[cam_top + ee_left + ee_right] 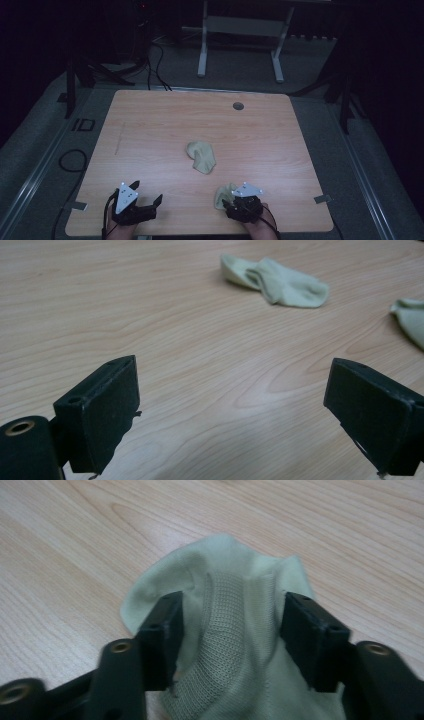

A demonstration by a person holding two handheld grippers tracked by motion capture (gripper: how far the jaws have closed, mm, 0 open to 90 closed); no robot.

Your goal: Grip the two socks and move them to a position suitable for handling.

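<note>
Two pale green socks lie on the wooden table. One sock is crumpled at the table's middle. The other sock rests near the front edge at the right. My right gripper points down over it, its jaws standing apart on either side of the ribbed cuff, with the cloth loose between them. Near the front left, my left gripper is held low over bare wood, open wide, with nothing between its jaws.
A round cable hole sits near the table's far edge. Beyond the table stands a white desk frame on a grey floor. A black cable loop lies on the floor at the left. Both hands are close to the front edge.
</note>
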